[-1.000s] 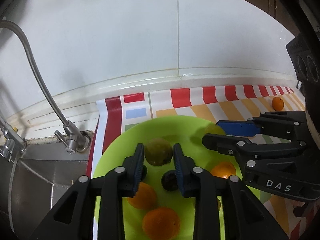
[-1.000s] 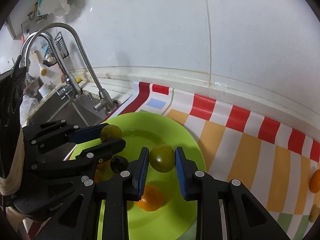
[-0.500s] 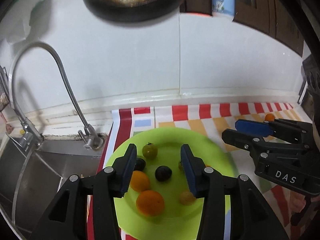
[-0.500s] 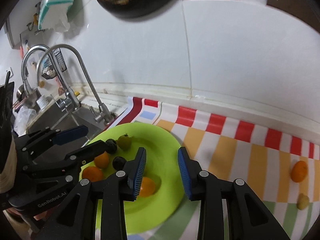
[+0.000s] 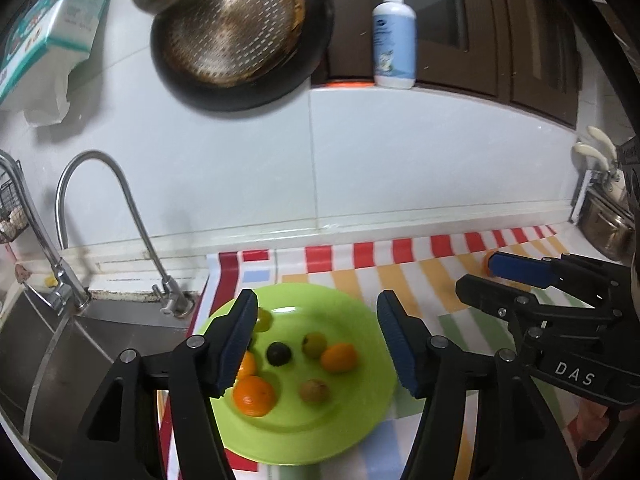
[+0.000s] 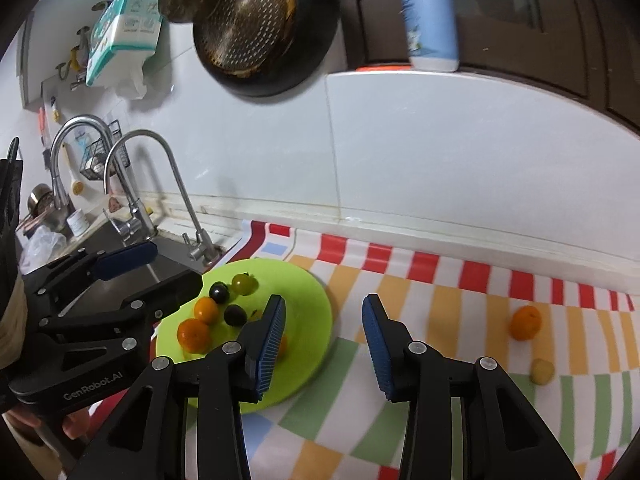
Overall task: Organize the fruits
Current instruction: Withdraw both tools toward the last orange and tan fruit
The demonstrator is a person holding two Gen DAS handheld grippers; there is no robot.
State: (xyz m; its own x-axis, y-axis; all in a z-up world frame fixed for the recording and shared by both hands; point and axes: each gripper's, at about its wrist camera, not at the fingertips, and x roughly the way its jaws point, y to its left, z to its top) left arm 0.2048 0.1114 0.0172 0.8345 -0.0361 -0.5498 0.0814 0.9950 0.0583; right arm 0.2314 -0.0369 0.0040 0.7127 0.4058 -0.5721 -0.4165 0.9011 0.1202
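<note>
The orange (image 6: pixel 525 322) at the frame's right is lain nearest the right claw (image 6: pixel 324 342), seen opening and empty.

plate (image 5: pixel 360 412): glossy lime plastic | faucet (image 5: pixel 132 216): polished metal | sink (image 5: pixel 60 352): brushed steel | wall tiles (image 5: pixel 400 168): smooth glossy white | pan (image 5: pixel 236 28), 12 o'clock: dimpled dull metal | table cover (image 6: pixel 440 288): smooth, slightly shiny | gripper pads (image 6: pixel 272 340): ribbed matt blue
</note>
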